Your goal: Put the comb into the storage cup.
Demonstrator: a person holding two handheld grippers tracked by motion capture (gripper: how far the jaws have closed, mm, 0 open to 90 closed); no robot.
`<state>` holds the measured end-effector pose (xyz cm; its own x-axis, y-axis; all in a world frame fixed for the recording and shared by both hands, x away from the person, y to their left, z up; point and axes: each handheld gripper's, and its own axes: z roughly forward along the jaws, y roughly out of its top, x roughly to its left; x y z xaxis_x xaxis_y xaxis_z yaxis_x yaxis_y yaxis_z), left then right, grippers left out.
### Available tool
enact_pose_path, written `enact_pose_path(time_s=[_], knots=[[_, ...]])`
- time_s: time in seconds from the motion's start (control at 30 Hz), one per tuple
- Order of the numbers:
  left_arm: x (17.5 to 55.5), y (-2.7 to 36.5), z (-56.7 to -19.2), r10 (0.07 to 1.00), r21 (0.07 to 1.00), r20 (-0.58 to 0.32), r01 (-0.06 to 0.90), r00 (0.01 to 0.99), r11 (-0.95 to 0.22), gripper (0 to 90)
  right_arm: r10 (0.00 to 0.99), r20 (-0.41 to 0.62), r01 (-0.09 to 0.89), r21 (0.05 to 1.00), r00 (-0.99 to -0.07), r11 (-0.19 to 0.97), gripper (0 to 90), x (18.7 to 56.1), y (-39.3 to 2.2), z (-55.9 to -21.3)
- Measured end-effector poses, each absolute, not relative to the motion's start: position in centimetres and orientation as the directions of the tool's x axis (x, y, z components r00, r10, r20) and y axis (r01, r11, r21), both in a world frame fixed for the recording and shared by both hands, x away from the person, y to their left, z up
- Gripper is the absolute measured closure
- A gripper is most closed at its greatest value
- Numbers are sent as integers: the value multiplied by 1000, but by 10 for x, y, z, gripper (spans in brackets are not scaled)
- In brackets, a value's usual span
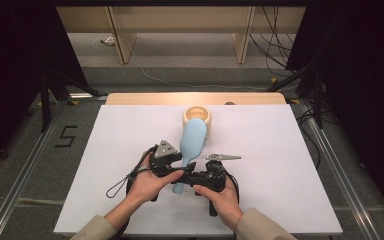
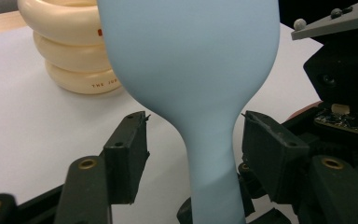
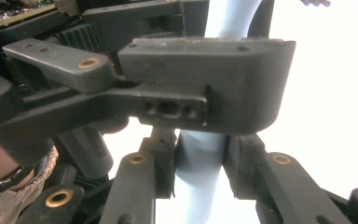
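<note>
We have the pale blue hairbrush (image 1: pixel 192 142) in the middle of the white table (image 1: pixel 280 165), bristles turned away from us, its head reaching toward the far side and overlapping the cream ringed cup (image 1: pixel 197 116) behind it. The handle runs back toward the near edge, right between the two hands.

Our right tongs (image 3: pixel 200 161) are clamped on that handle: in the right gripper view both pads press the blue shaft from either side. Our left tongs (image 2: pixel 193 144) stand half wide around the brush's neck; in the left gripper view there is clear white table showing between each pad and the handle, so no contact there.

From above, the left hand (image 1: pixel 147 182) sits just left of the handle, the right hand (image 1: pixel 225 197) near and right of it, the two grippers almost touching. Beyond the table's far edge we see wooden shelving (image 1: pixel 180 30) and loose cables on the floor.
</note>
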<state>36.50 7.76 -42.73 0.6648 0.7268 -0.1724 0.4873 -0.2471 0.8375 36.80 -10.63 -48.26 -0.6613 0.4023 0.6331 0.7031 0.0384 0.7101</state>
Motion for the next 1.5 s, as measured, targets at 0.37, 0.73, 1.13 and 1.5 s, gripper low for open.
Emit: enact_pose_path(time_s=[0.37,0.73,1.13,1.5], knots=[[364,81,-420,714,823,-175,499,678,-272,306,403,633,704,709,-661,39,678,368,-107,-483],[359,85,-405,705,834,-191,491,683,-250,242,403,633,704,709,-661,43,678,368,-107,-483],[356,87,-398,715,835,-153,476,682,-275,137,404,633,705,708,-660,42,678,368,-107,-483],[354,84,-394,740,837,-69,442,669,-322,0,406,631,704,709,-662,46,678,368,-107,-484]])
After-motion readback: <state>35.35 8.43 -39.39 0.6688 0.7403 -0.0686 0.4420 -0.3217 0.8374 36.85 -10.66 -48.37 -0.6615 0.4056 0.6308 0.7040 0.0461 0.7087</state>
